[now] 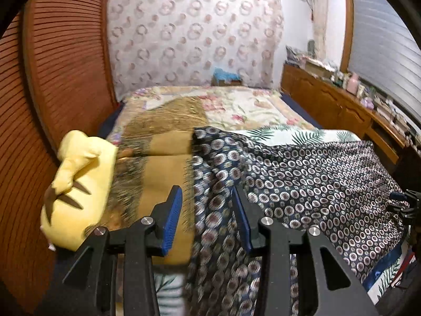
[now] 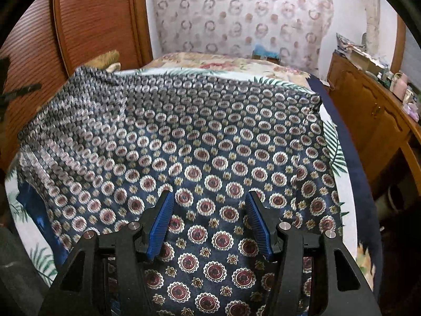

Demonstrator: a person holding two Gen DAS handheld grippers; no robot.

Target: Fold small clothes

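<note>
A dark blue cloth printed with round red-and-white medallions (image 2: 210, 137) lies spread on the bed, and also shows in the left wrist view (image 1: 302, 179). Its left edge is bunched and rises in a fold (image 1: 210, 158). My left gripper (image 1: 208, 194) is open, its blue pads either side of that bunched left edge, low over it. My right gripper (image 2: 209, 197) is open, hovering just above the near part of the cloth, holding nothing. The right gripper's tip shows at the far right of the left wrist view (image 1: 402, 202).
A yellow plush toy (image 1: 79, 184) and a tan fringed blanket (image 1: 163, 158) lie left of the cloth. The bed has a palm-leaf sheet (image 1: 289, 134) and a floral quilt (image 1: 250, 105). A wooden slatted door (image 1: 60, 65) stands left, a cluttered wooden dresser (image 1: 342, 105) right.
</note>
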